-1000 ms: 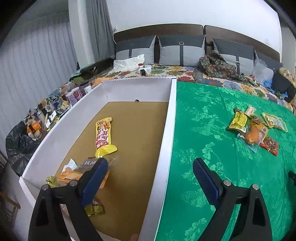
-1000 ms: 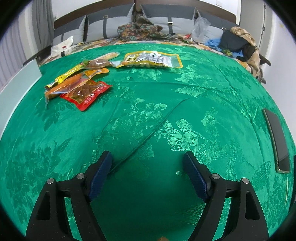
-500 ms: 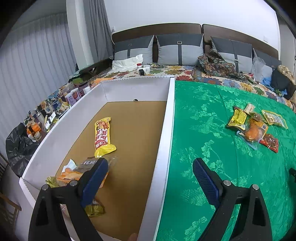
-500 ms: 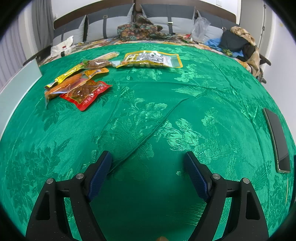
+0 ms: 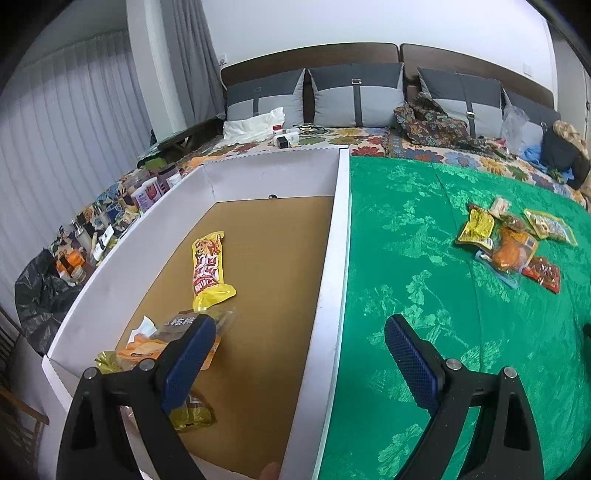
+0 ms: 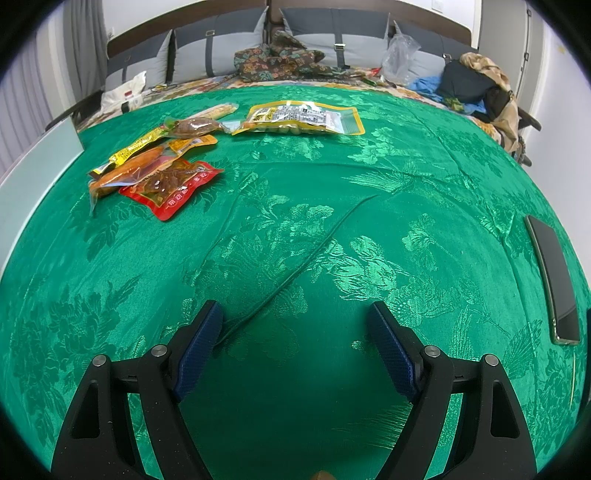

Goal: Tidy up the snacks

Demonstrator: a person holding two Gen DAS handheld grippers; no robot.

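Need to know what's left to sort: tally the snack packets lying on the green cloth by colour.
Yellow: 2, large yellow packet and thin yellow packet
Orange: 1, orange packet
Red: 1, red packet
Brown: 1, brown packet
Pale: 1, pale stick
Total: 6

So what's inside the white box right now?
Inside the white box: a long yellow-and-red snack packet on the brown floor, plus a small pile of packets at the near end. The left gripper's finger covers part of that pile, so its count is unclear.

White walls (image 5: 369, 26), grey curtains (image 5: 59, 147), a brown headboard (image 5: 310, 55) behind grey cushions (image 5: 354, 96).
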